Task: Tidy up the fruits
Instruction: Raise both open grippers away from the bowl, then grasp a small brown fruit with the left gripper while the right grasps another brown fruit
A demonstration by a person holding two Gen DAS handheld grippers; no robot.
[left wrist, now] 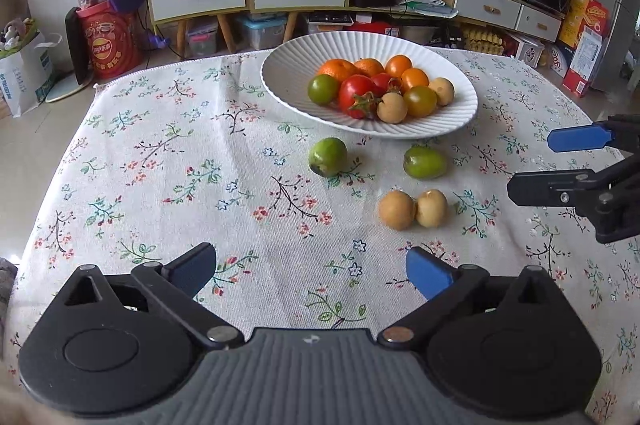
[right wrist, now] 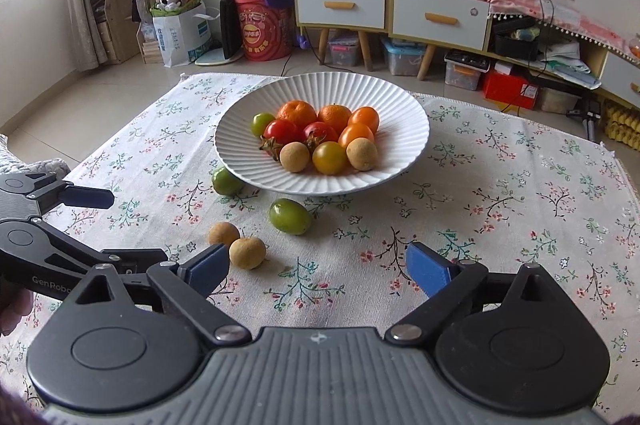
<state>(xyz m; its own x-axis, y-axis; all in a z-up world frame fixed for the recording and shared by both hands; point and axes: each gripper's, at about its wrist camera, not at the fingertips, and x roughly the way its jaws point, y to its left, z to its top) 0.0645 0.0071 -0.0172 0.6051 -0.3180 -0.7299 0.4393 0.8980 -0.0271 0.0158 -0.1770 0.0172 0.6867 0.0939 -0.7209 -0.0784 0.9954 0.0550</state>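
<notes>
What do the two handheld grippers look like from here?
Both match: the left gripper and right gripper have black linkage arms with silver pivot pins, round black housings, a ribbed grey centre plate and blue pads on the jaws. White "GenRobo" lettering shows on the left one's side.

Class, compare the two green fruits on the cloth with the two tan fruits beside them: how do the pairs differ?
The green fruits are glossy and lie apart; the tan fruits are matt and touch each other. The green pair lies nearer the plate, the tan pair further from it. All four lie on the cloth, outside the plate.
</notes>
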